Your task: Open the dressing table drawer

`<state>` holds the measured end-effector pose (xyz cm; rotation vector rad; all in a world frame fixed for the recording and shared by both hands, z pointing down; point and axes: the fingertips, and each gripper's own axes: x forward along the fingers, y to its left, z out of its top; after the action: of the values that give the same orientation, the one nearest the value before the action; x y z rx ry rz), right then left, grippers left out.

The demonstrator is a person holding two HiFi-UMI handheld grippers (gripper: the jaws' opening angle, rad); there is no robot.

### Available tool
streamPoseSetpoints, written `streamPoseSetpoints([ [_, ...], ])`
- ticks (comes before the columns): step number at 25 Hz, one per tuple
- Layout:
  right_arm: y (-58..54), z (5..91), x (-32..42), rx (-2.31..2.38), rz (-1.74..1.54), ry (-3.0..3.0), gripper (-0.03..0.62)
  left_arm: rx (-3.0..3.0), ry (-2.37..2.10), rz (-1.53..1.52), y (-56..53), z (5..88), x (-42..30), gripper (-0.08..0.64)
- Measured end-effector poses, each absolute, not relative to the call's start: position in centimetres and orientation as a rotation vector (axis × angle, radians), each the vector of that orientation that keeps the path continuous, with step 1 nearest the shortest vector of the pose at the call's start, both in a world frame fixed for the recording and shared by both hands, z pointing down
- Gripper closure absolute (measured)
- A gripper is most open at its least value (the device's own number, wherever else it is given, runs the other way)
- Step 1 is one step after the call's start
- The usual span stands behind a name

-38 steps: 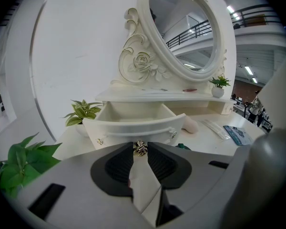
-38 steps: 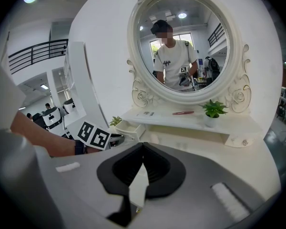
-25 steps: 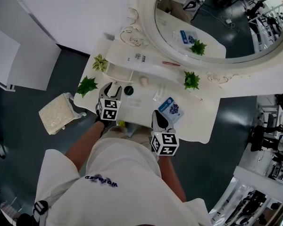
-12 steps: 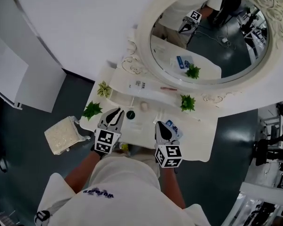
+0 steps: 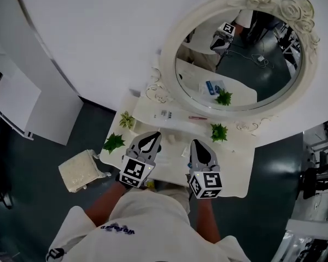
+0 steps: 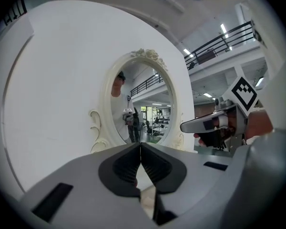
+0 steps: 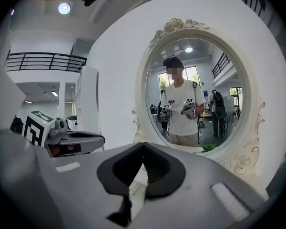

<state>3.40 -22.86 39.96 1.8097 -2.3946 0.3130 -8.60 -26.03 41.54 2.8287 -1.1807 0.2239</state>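
The white dressing table (image 5: pixel 236 178) stands against the wall under its oval mirror (image 5: pixel 240 53). Its drawer is hidden below the grippers and my body. Both grippers hover high above the table top, pointing at the mirror. My left gripper (image 5: pixel 151 140) is shut; its jaws have just been closing with nothing between them, and its pads meet in the left gripper view (image 6: pixel 140 147). Beside it, my right gripper (image 5: pixel 199 144) is also shut and empty (image 7: pixel 143 147). Each gripper shows in the other's view: the right gripper (image 6: pixel 200 124), the left gripper (image 7: pixel 93 138). The mirror (image 7: pixel 195 94) reflects a person holding both.
Small green plants (image 5: pixel 114 142) (image 5: pixel 127 119) (image 5: pixel 219 131) stand on the table's left edge and back right. A cream cushioned stool (image 5: pixel 81 171) sits on the dark floor to the left. A white panel (image 5: pixel 22 102) stands further left.
Both grippers have risen from the table top toward the head camera. The left jaws, open a second ago, are now closed. The head view has tipped up to show more mirror.
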Motion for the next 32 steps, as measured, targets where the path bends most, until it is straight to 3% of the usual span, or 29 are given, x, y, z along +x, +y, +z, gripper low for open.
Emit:
streamPoseSetpoints([
  [32,-21.5,41.2,4.2,1.812,0.332,-2.341,0.583,2.834,-1.110,0.230,-25.8,42.0,-5.9,0.551],
])
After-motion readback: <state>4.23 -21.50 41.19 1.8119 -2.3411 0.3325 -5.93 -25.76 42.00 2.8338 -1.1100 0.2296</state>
